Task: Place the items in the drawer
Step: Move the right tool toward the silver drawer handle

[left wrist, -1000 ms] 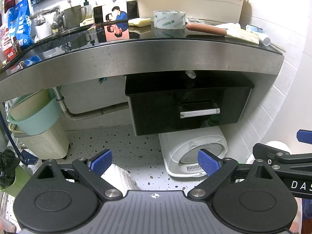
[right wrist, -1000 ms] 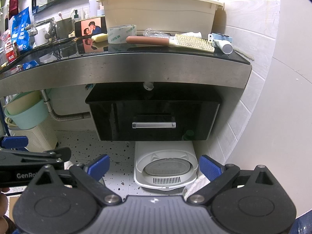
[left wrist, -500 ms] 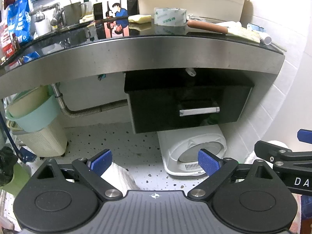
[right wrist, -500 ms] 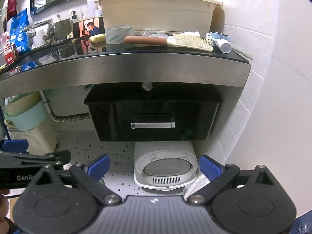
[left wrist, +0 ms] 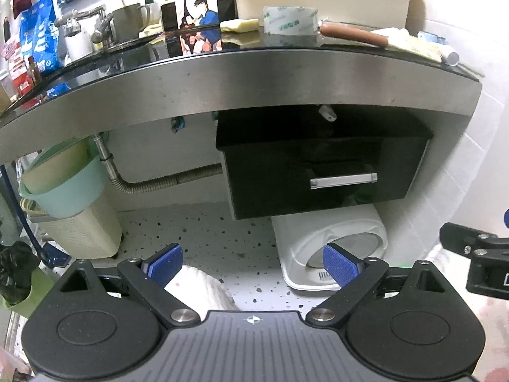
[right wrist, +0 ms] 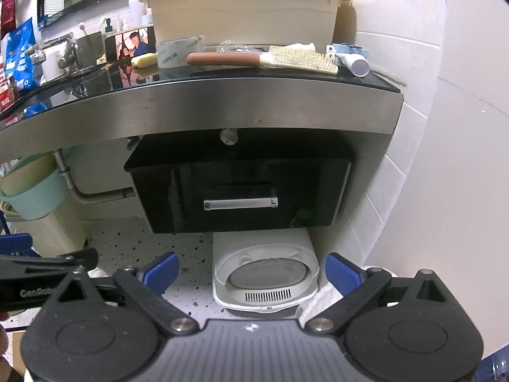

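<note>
A glossy black drawer [left wrist: 318, 172] [right wrist: 241, 191] hangs closed under the steel-edged counter [left wrist: 241, 76] [right wrist: 203, 102], with a silver bar handle [left wrist: 343, 180] [right wrist: 240, 203]. On the counter lie a tape roll [left wrist: 290, 20] [right wrist: 179, 51], a brown-handled scrub brush [left wrist: 378, 39] [right wrist: 264, 60], a yellow soap bar [left wrist: 239, 25] and a white tube [right wrist: 353, 62]. My left gripper [left wrist: 253, 265] is open and empty, low in front of the drawer. My right gripper [right wrist: 253, 272] is also open and empty, facing the drawer handle from below.
A large cream basin [right wrist: 241, 9] stands at the counter's back. A phone [right wrist: 130, 46], cup and tap [left wrist: 95, 22] sit further left. Below are a white round-lidded appliance [right wrist: 265, 273], a flexible drain hose [left wrist: 159, 183], stacked tubs [left wrist: 60, 181] and a tiled wall [right wrist: 413, 159] at right.
Both grippers have risen slightly and edged toward the counter, so the drawer sits lower in view. Both stay open and empty.
</note>
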`<state>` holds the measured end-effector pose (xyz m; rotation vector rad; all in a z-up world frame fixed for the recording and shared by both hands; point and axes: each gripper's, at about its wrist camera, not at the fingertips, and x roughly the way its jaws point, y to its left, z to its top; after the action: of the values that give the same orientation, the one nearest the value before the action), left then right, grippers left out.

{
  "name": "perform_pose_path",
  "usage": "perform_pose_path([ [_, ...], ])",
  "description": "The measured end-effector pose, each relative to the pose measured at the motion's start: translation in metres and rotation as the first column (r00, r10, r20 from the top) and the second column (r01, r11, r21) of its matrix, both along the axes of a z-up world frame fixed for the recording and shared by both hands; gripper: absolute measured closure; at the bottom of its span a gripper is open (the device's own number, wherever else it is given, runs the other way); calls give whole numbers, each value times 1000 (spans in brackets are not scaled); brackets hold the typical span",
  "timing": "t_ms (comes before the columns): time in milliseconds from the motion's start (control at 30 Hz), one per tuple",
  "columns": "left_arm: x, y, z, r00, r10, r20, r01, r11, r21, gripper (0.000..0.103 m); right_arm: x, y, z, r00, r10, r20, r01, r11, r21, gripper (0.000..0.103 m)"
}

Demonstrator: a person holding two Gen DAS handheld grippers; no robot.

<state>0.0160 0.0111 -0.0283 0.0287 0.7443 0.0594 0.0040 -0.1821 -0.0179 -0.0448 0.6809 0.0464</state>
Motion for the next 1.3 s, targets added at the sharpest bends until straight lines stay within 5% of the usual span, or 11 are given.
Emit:
perform_pose_path([
  [367,8,11,-19,998,55,37,-55,998,-7,7,14,-3,-21,997,-63,36,65,996,-56,4],
  [900,25,28,-59,999,17,40,-19,998,57,4,31,-5,-57,997,-16,74,26,990,-138,4],
  [1300,30,39,-90,998,14,69,-17,999,45,3,34,-5,-77,988,46,147,-32,995,-97,4],
])
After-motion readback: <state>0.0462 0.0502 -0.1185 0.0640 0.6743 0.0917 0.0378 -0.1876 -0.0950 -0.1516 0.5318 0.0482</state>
